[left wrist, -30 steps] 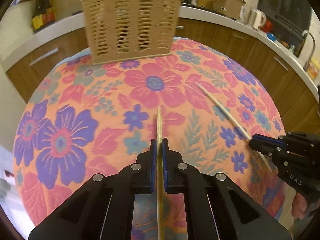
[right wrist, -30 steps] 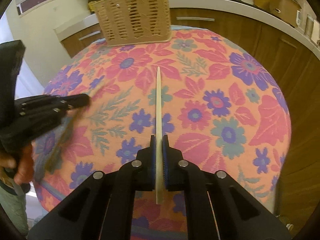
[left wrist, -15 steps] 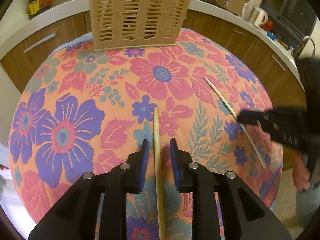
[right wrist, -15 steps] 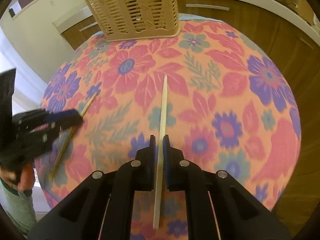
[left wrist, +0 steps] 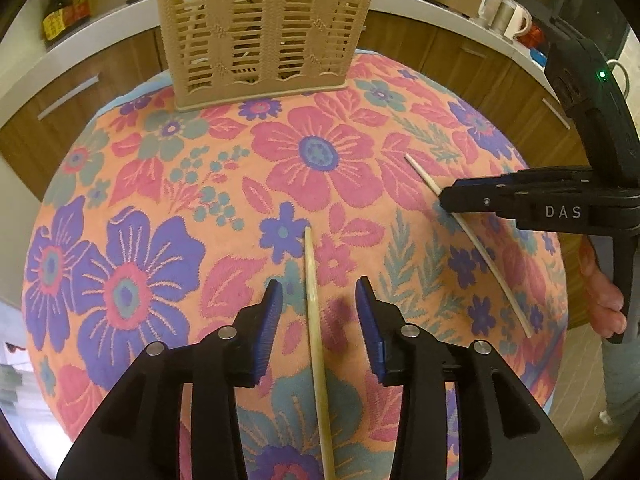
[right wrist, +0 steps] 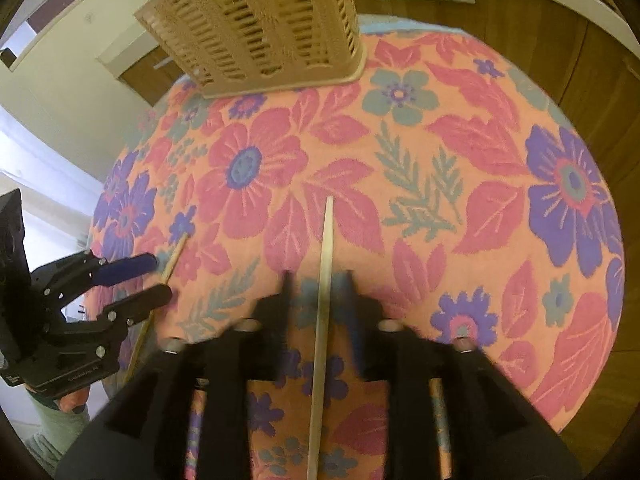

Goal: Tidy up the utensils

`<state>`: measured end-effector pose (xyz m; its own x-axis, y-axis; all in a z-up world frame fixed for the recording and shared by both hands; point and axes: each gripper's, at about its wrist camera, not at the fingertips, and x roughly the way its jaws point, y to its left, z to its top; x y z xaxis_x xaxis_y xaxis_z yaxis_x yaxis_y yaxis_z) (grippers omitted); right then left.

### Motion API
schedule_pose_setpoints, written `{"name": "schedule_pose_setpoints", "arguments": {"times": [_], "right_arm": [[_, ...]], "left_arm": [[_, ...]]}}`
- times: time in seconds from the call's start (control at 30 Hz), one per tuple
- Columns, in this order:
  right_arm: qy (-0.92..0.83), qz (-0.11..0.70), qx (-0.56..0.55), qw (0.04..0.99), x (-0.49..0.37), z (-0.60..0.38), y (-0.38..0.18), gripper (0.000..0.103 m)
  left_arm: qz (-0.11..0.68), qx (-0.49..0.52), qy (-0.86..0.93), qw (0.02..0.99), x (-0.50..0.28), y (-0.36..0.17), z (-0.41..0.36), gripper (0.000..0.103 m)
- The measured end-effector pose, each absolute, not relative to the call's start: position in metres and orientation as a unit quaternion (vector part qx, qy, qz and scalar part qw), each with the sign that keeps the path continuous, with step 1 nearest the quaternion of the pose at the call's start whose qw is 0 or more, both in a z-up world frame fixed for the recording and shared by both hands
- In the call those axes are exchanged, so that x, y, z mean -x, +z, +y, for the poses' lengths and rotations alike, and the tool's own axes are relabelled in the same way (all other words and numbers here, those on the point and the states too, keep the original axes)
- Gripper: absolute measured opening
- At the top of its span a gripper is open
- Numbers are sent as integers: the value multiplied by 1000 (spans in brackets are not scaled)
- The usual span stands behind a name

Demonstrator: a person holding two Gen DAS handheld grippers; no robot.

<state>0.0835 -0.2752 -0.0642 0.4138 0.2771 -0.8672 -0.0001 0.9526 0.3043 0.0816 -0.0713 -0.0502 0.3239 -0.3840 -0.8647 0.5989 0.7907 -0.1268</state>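
Left wrist view: left gripper [left wrist: 319,312] fingers just opened, pale wooden chopstick [left wrist: 316,328] lying loose between them near floral worktop's [left wrist: 160,184] front edge; right gripper [right wrist: 318,304] likewise over second chopstick [right wrist: 322,320]. Risk: sticks rolling off; beige slatted basket [left wrist: 262,28] sits at far edge.

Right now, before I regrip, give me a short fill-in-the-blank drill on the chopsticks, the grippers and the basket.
1. The pale wooden chopstick between the left hand-held gripper fingers lies on the ____ tablecloth.
2. The jaws of both the left and the right hand-held gripper have just been opening and now stand ____.
3. The beige slatted plastic basket stands at the ____ edge of the table.
4. The number of chopsticks on the cloth is ____.

Missing words: floral; open; far; two
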Motion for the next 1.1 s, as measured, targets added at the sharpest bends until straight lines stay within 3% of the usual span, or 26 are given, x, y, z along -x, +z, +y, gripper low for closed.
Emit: {"name": "schedule_pose_setpoints", "arguments": {"times": [0.03, 0.17, 0.23, 0.3, 0.37, 0.43, 0.5, 0.6, 0.77, 1.1], "right_arm": [[80, 530, -126, 835, -83, -275, -62, 44], [70, 542, -103, 831, -83, -269, -61, 42], [68, 553, -90, 825, -85, -263, -64, 31], [60, 562, -66, 822, -88, -256, -66, 28], [54, 568, -43, 820, -91, -249, -66, 12], [59, 566, -26, 822, -92, -244, -67, 5], [61, 561, -22, 825, -92, -241, -67, 4], [79, 545, -40, 834, -88, -244, -62, 4], [114, 485, -64, 865, -78, -253, -23, 4], [131, 324, -74, 934, -88, -266, 76, 4]], "left_arm": [[494, -108, -304, 807, -82, -50, -71, 41], [496, -116, -301, 806, -82, -51, -73, 42], [501, -123, -300, 803, -82, -52, -76, 42], [511, -141, -299, 793, -82, -55, -82, 42], [508, -173, -294, 791, -79, -56, -90, 42], [500, -208, -280, 793, -74, -57, -97, 34], [489, -224, -283, 794, -69, -57, -101, 3], [469, -251, -281, 799, -63, -58, -107, 3], [426, -174, -297, 836, -76, -23, -90, 3], [236, 25, -309, 921, -126, 113, -39, 3]]}}
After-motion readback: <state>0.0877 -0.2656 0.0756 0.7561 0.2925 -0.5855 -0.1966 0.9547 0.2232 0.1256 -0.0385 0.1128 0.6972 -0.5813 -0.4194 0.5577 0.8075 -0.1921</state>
